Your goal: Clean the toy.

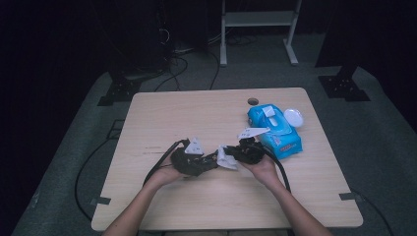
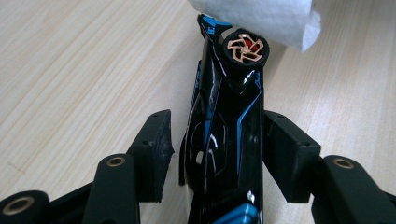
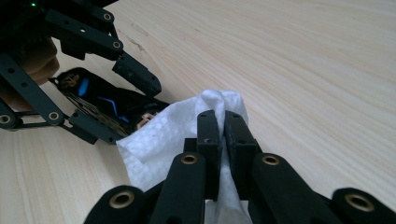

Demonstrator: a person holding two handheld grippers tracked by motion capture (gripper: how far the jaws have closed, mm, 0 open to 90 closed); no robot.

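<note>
A black toy car with blue stripes and a copper-spoked wheel [image 2: 224,130] lies on the wooden table [image 1: 162,113], between the jaws of my left gripper [image 2: 218,122]. The left pad stands a little off the car's side and the right pad lies against it, so this gripper is open. My right gripper [image 3: 220,119] is shut on a white wipe [image 3: 159,140], whose folds rest against the car's front end [image 3: 102,100]. From above, the left gripper [image 1: 214,160] and the right gripper [image 1: 241,153] meet nose to nose at mid-table with the wipe [image 1: 227,158] between them.
A blue pack of wipes [image 1: 275,130] lies just right of my right hand, with a round white lid [image 1: 293,118] beside it. A cable hole [image 1: 253,102] sits near the table's far edge. Cables trail from both grippers toward the person.
</note>
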